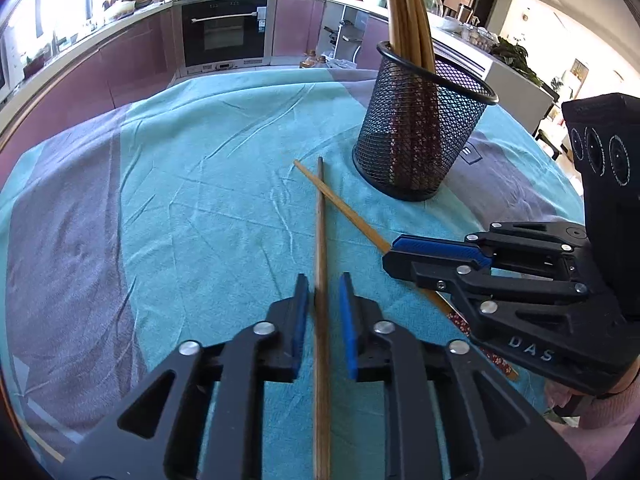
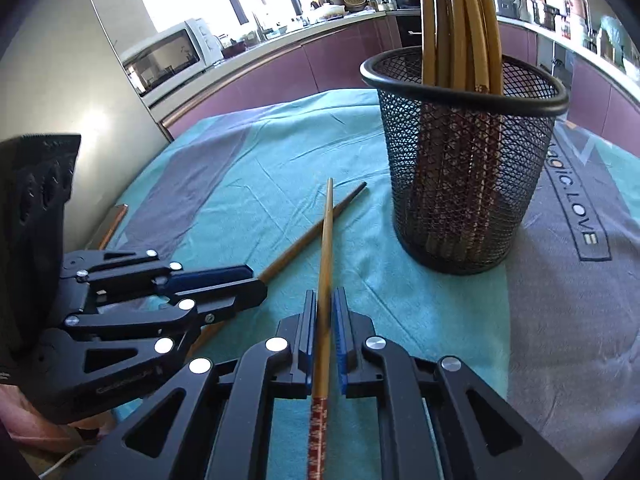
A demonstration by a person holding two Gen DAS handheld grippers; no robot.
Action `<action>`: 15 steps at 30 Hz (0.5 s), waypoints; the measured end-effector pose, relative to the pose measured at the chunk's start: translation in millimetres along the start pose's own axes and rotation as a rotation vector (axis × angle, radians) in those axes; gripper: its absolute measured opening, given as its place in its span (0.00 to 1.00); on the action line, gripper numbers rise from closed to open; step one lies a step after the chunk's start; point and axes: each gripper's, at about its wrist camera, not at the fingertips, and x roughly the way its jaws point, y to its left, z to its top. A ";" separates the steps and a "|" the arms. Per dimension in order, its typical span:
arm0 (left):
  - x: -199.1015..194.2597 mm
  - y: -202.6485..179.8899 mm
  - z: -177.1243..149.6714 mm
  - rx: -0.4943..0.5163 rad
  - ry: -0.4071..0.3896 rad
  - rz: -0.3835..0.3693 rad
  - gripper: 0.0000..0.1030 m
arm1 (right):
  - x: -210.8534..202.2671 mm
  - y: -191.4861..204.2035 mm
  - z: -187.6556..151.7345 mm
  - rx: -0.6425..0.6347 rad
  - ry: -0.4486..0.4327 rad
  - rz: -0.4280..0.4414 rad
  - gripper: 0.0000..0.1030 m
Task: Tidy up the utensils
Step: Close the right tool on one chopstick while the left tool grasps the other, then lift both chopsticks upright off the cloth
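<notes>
Two chopsticks lie crossed on the towel-covered tabletop [image 1: 160, 184], just short of the mesh holder [image 1: 420, 136] w/ the rest already standing in it. Left tongs [image 1: 324, 312] sit narrow around the dark chopstick [image 1: 320, 220], pads not quite pinching. Right tongs [image 2: 325, 320] are clamped on the patterned-end chopstick [image 2: 327, 248]. Best lift one at a time so the crossing doesn't drag the other, tip upright, drop inside the rim.

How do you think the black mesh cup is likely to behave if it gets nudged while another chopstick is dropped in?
The mesh cup is probably light, being open wire. The chopsticks in it rise far above the rim and lean to one side, so it may tip. The wrinkled cloth under it likely hinders sliding, favouring tipping.
</notes>
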 end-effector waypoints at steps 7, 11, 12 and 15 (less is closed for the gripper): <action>7.0 -0.7 7.9 0.022 0.007 0.002 0.17 | 3.6 5.3 2.3 -0.027 -0.003 -0.022 0.08; 8.2 -2.6 9.7 0.022 0.006 0.005 0.12 | 4.0 4.1 2.6 -0.026 -0.007 -0.023 0.07; 8.9 -2.4 10.2 0.019 0.005 0.006 0.11 | 3.4 3.9 1.5 -0.025 -0.007 -0.023 0.07; 9.0 -1.2 10.1 0.007 0.002 0.008 0.08 | 3.3 3.7 1.7 -0.017 -0.011 -0.018 0.06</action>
